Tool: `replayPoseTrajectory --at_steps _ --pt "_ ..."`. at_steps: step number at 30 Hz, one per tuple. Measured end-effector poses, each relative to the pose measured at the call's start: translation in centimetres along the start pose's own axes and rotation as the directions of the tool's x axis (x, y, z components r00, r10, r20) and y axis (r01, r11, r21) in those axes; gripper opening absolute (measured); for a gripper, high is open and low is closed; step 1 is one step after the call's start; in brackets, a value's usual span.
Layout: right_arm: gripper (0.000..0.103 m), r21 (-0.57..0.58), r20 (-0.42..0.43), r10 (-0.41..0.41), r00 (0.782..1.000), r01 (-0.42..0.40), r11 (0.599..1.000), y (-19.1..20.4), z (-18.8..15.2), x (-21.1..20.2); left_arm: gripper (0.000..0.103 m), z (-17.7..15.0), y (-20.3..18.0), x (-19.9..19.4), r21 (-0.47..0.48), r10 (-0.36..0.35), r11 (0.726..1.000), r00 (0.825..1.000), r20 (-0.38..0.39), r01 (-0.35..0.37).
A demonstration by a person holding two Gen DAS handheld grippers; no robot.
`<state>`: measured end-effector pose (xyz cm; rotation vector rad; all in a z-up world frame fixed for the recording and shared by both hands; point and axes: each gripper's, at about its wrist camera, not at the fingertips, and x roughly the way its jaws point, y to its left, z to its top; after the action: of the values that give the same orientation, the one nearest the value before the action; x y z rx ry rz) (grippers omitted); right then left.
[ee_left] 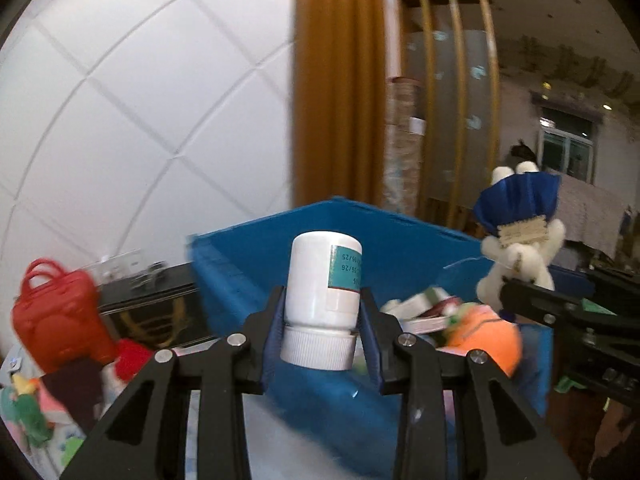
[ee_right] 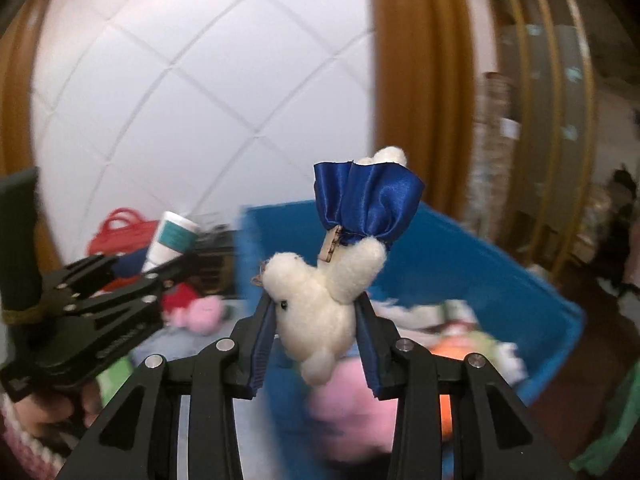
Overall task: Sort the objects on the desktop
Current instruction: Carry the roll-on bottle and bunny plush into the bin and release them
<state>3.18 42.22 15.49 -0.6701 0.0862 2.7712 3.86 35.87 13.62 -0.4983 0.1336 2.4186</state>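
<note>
The left claw (ee_left: 322, 320) squeezes a smooth white plastic bottle (ee_left: 322, 280) between its two flat blue pads. The bottle is a round tube shape, held upside down, with its bumpy ridged cap at the bottom and a green label on its side. Just past this claw sits a big blue plastic bin (ee_left: 400, 248) with hard straight walls. Inside the bin, to the right of the claw, lies a soft orange toy (ee_left: 488, 340). Far to the left of the claw stands a shiny red toy handbag (ee_left: 56, 312) with loop handles. The right claw (ee_right: 316, 320) pinches a small fluffy white stuffed animal (ee_right: 316, 304) by its body. The toy hangs head down and wears a shiny blue satin skirt (ee_right: 368, 200), all puffed and wrinkly. The same blue bin lies just behind this claw, and a blurry soft pink toy (ee_right: 348, 412) is below it.
</note>
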Motion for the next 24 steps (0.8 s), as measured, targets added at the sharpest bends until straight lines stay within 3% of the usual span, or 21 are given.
replayPoseTrajectory --at_steps 6,12,22,24 --pt "0.037 0.023 -0.074 -0.065 0.995 0.067 0.997 -10.5 -1.3 2.6 0.034 0.6 -8.0 3.9 0.033 -0.016 0.999 0.998 -0.062 0.018" --pt "0.037 0.033 -0.130 -0.025 0.991 0.030 0.999 -13.8 -2.8 4.9 0.034 0.3 -11.4 5.9 0.067 0.028 0.998 0.991 -0.134 -0.019" --pt "0.040 0.005 -0.181 -0.003 0.984 0.004 1.000 -14.5 -3.3 8.4 0.035 -0.3 -10.6 7.2 0.050 0.071 0.997 0.983 -0.169 -0.063" --pt "0.046 0.006 -0.190 -0.007 0.982 0.008 1.000 -14.5 -3.4 8.9 0.041 -0.3 -10.4 7.4 0.048 0.083 0.996 0.981 -0.173 -0.076"
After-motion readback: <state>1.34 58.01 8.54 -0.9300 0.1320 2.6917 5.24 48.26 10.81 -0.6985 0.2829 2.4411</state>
